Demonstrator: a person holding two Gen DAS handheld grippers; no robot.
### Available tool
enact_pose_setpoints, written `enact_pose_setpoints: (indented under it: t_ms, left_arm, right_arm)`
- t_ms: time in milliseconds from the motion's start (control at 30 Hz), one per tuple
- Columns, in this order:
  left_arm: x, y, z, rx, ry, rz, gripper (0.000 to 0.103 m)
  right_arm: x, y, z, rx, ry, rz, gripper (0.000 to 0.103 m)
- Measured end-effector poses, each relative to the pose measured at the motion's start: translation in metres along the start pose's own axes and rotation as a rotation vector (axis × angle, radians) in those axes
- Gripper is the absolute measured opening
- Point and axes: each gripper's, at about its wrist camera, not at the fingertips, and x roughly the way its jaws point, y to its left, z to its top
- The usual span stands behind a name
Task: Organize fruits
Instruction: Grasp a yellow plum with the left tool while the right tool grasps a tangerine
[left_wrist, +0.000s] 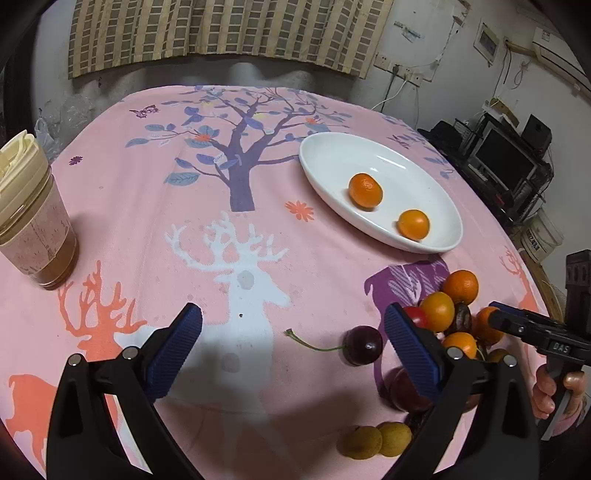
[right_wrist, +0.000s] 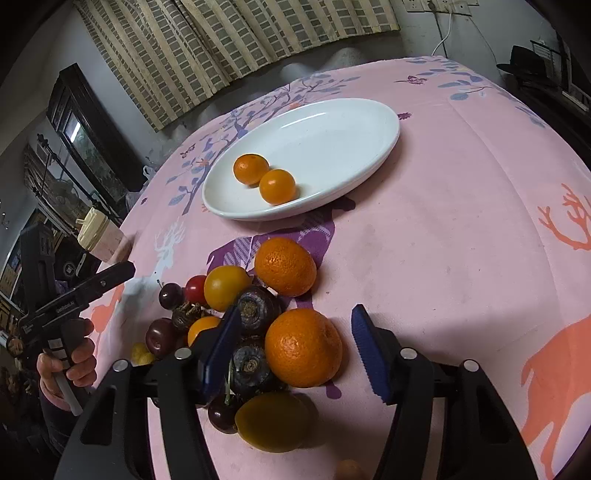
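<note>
Right wrist view: right tongs (right_wrist: 291, 354) apart, straddling an orange (right_wrist: 303, 347); left tongs (left_wrist: 293, 347) wide apart, empty.
Centre on orange, squeeze gently, lift clear of neighbouring fruit, carry to white plate (right_wrist: 354, 122).

White letters "DAS" legible on black body of right gripper (left_wrist: 495, 319), at 3 o'clock edge of left wrist view. Small white print on black body of left gripper (right_wrist: 125, 271), at 9 o'clock in right wrist view: too blurred to read. No other readable text.
</note>
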Motion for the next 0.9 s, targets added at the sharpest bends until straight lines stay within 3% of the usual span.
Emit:
enact_pose_setpoints:
  t_ms: [133,167,367,400,500,667,800,900]
  left_arm:
    - [-0.011,0.003,-0.006,0.061,-0.028,-0.012,0.097]
    - [-0.014,0.002,-0.009,0.072,-0.025,-0.030,0.097]
    - [-0.021,0.001,-0.036,0.137,0.039,-0.232,0.097]
    - [-0.023,-0.002,-0.041,0.162,0.046,-0.253,0.094]
    - [-0.026,-0.015,-0.055,0.255,0.071,-0.288,0.071]
    - [-0.025,-0.038,-0.073,0.457,0.117,-0.253,0.062]
    - [-0.026,-0.038,-0.077,0.526,0.127,-0.240,0.059]
    - [-0.022,-0.033,-0.074,0.551,0.142,-0.241,0.052]
  right_arm:
    - [0.006,-0.002,-0.006,0.003,0.041,-0.012,0.054]
    - [0.008,-0.003,-0.008,0.005,0.049,-0.012,0.048]
    - [0.003,-0.012,-0.009,0.057,0.022,0.042,0.042]
    - [0.001,-0.013,-0.009,0.064,0.010,0.042,0.042]
    - [-0.001,-0.017,-0.008,0.077,0.005,0.032,0.042]
    - [0.000,-0.021,-0.008,0.097,0.010,0.030,0.043]
    - [0.000,-0.021,-0.008,0.097,0.011,0.026,0.043]
    - [0.001,-0.022,-0.008,0.101,0.014,0.021,0.043]
